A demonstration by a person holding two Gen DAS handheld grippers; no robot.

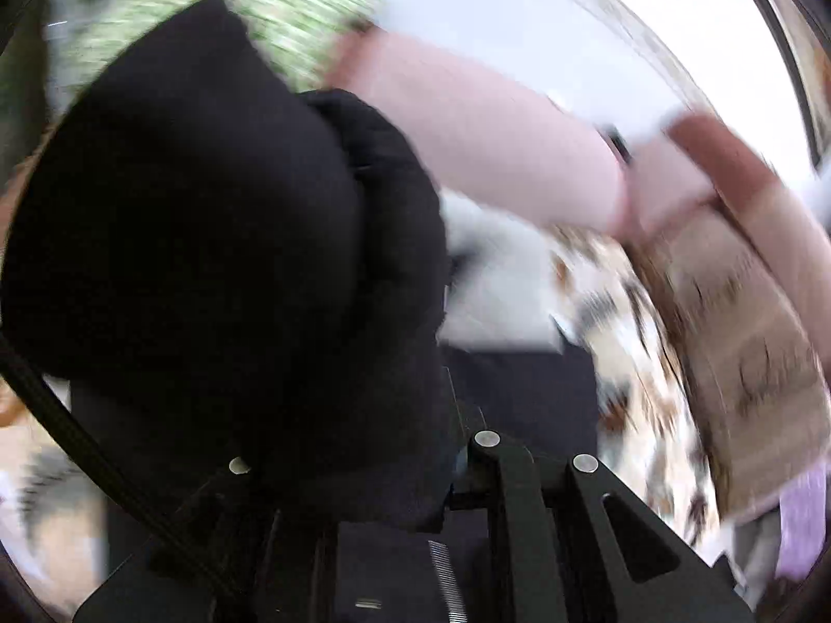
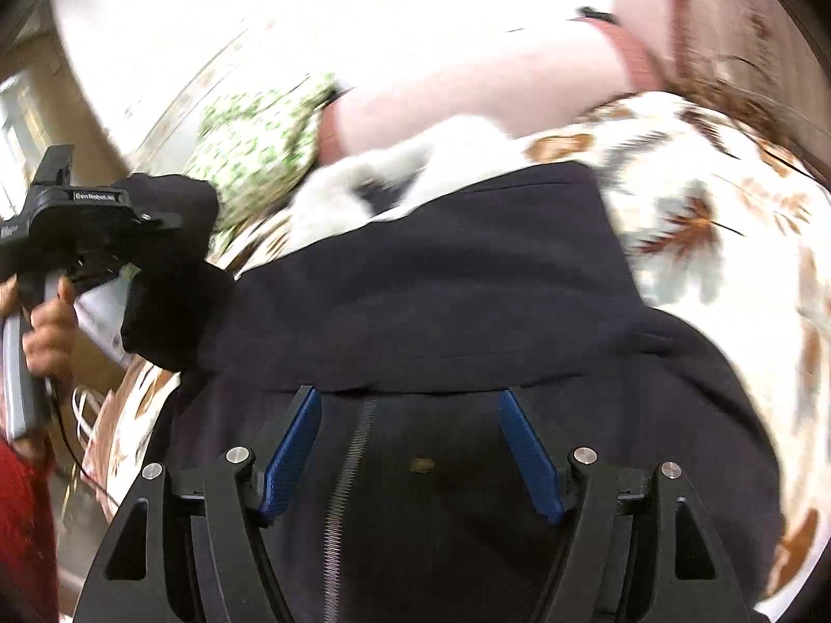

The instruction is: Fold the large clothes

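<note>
A large dark navy garment (image 2: pixel 441 285) with a zipper (image 2: pixel 348 467) lies spread on a floral bedsheet (image 2: pixel 701 218). My right gripper (image 2: pixel 407 394) hovers just above it, open, with nothing pinched between its blue pads (image 2: pixel 291 457). My left gripper (image 2: pixel 156 239) is raised at the left of the right wrist view, shut on a bunched part of the dark garment (image 2: pixel 176 280) that hangs from it. In the left wrist view that dark bunch (image 1: pixel 208 233) covers the left gripper (image 1: pixel 363 425) and hides its fingertips. Both views are blurred.
A pink bolster (image 2: pixel 467 83), a green-patterned pillow (image 2: pixel 249 145) and a white cloth (image 2: pixel 363 187) lie beyond the garment. A brown patterned blanket (image 1: pixel 753 353) lies at the right. A person's hand (image 2: pixel 47 322) holds the left gripper's handle, above a red sleeve (image 2: pixel 21 519).
</note>
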